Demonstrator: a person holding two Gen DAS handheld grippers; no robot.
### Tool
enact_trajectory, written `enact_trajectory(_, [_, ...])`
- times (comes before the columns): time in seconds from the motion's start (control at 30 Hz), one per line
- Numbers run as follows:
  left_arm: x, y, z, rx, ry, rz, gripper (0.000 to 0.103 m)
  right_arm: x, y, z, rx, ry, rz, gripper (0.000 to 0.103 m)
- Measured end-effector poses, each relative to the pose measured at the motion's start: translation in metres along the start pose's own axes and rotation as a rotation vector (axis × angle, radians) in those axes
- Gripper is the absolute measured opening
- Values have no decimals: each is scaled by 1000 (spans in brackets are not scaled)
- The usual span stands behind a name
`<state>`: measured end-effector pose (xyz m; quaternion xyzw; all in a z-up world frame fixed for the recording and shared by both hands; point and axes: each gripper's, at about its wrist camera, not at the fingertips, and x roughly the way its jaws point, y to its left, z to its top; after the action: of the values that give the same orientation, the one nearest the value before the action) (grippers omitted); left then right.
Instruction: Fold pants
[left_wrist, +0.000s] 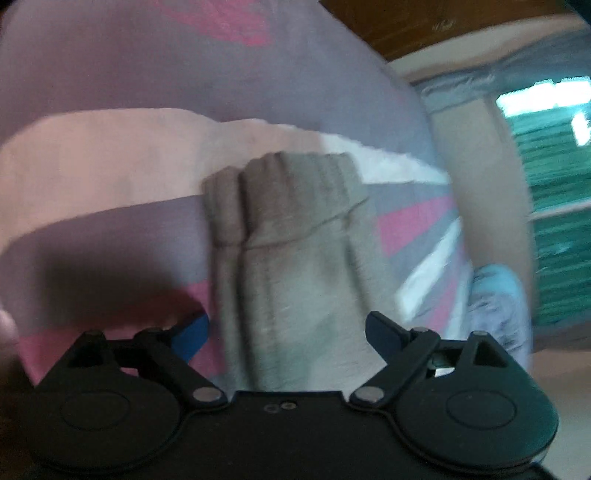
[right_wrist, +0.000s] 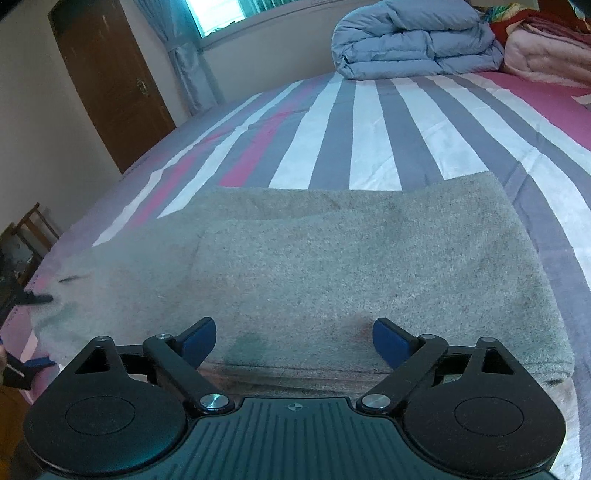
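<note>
The grey pants (left_wrist: 295, 240) lie on the striped bed sheet (left_wrist: 110, 74). In the blurred left wrist view their two ribbed cuffs (left_wrist: 295, 177) lie side by side, pointing away from me. My left gripper (left_wrist: 286, 328) is open, the legs running between its blue pads (left_wrist: 192, 332) without being pinched. In the right wrist view the wide folded part of the pants (right_wrist: 369, 258) lies flat on the sheet (right_wrist: 369, 129). My right gripper (right_wrist: 293, 339) is open just above the fold's near edge and holds nothing.
A folded blue duvet (right_wrist: 413, 44) and a pink blanket (right_wrist: 546, 51) lie at the far end of the bed. A brown door (right_wrist: 107, 81) and a curtain (right_wrist: 184, 55) stand beyond the left side. A wooden chair (right_wrist: 33, 229) is at the left edge.
</note>
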<state>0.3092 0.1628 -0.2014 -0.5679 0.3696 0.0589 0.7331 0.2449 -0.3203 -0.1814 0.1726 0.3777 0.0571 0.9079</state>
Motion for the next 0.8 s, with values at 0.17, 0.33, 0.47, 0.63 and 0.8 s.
enact_trajectory(0.17, [11, 10, -2, -11, 10, -68, 68, 4, 6, -1, -28, 9, -16, 93])
enact_trajectory(0.33, [24, 25, 3, -74, -15, -174, 41, 8, 7, -2, -29, 13, -11, 98])
enact_trajectory(0.47, [26, 33, 0, -78, -16, -142, 10, 9, 10, -4, -65, 11, -25, 98])
enact_trajectory(0.63, [2, -18, -7, 142, -51, -151, 6, 10, 20, -6, -114, 4, -68, 98])
enact_trajectory(0.8, [-21, -95, -37, 413, -47, -233, 6, 24, 38, -5, -173, 44, -51, 99])
